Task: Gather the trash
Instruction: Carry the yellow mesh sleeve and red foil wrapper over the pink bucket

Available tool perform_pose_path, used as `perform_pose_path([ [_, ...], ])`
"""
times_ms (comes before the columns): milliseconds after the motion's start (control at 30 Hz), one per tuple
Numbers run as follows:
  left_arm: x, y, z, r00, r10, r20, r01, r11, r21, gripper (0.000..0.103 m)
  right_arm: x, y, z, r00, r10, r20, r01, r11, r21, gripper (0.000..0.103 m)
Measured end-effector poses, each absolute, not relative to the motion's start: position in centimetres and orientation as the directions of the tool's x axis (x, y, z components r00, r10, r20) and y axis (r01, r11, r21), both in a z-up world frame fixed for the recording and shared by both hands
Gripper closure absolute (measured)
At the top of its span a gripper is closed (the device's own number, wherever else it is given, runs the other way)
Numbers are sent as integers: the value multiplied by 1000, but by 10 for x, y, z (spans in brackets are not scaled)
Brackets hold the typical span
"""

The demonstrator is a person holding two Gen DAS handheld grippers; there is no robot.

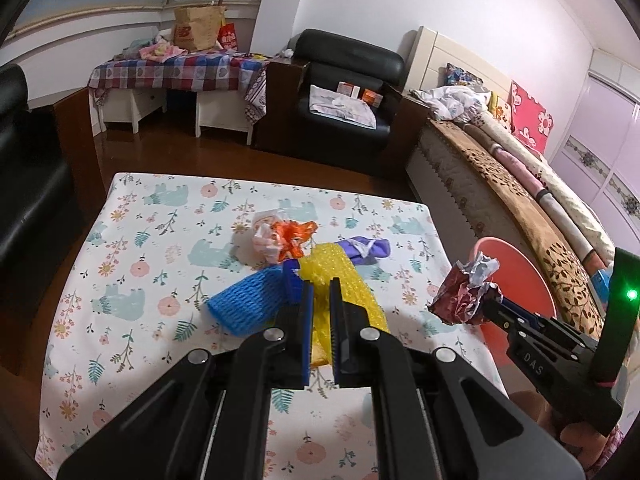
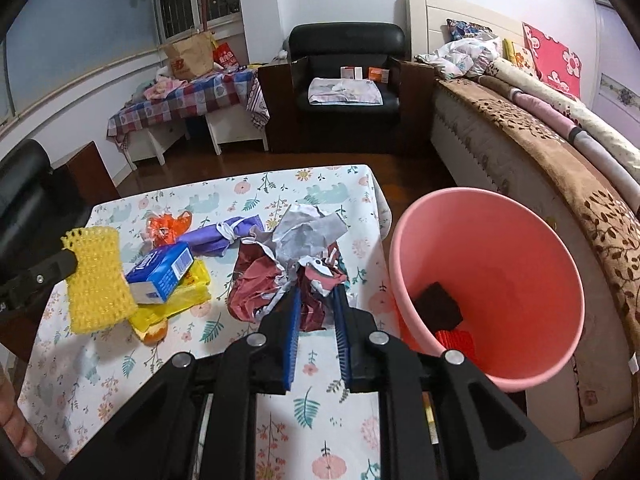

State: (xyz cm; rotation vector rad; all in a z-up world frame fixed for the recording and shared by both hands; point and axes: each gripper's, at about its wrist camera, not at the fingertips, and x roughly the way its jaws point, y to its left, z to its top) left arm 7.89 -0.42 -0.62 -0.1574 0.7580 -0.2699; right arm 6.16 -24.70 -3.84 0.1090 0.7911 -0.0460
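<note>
My left gripper point(image 1: 320, 294) is shut on a yellow foam net point(image 1: 340, 276), which hangs lifted above the floral tablecloth point(image 1: 160, 240); the right wrist view shows that yellow foam net point(image 2: 96, 280) at the left gripper point(image 2: 70, 264). My right gripper point(image 2: 316, 300) is shut on a crumpled red and white paper ball point(image 2: 288, 268), raised near the table's right edge beside the pink bin point(image 2: 480, 248). On the cloth lie a blue foam net point(image 1: 248, 304), a blue box point(image 2: 160, 272), an orange bag point(image 2: 168, 228), a purple wrapper point(image 2: 216, 240) and a yellow bag point(image 2: 180, 300).
The pink bin holds a dark brown piece point(image 2: 438, 306) and a red net point(image 2: 456, 340). A bed point(image 2: 560, 168) runs along the right, close behind the bin. A black armchair point(image 2: 348, 68) and a checked-cloth table point(image 2: 180, 100) stand across the wooden floor.
</note>
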Motion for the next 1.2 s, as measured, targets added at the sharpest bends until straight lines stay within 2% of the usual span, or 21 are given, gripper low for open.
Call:
perform_pose_path([
  [533,65,-2,-1,703,-284,-652,176,958,-227,97,43,-198,-67,588,182,-788,-83,983,166,87],
  [1200,58,26,-6,708,-259,-657,129,962,-241,97,38,-150,-76,543,212,-813,-202,972,118,87],
])
